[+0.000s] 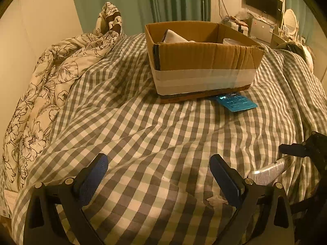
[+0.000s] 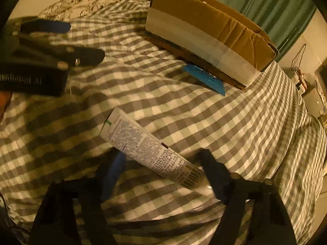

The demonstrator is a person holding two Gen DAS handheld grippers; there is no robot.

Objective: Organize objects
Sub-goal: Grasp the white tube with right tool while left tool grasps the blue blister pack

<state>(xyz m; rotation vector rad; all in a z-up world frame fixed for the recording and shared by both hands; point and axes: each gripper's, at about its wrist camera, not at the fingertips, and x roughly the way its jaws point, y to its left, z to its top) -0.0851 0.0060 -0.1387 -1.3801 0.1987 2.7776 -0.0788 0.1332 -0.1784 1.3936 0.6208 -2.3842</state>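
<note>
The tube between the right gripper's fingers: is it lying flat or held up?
Lying flat. The tube rests on the checked bedsheet; the right gripper is open around it.

Bedsheet (image 1: pixel 155 134) is showing as matt woven checked cloth, creased. Box (image 1: pixel 204 61) is reading as rough corrugated cardboard, banded with smooth, slightly glossy tape (image 1: pixel 204 79). Tube (image 2: pixel 151 149) is looking like smooth printed plastic; blue packet (image 1: pixel 237 102) is glinting, glossy. Quilt (image 1: pixel 51 85) is appearing as soft printed cloth.
</note>
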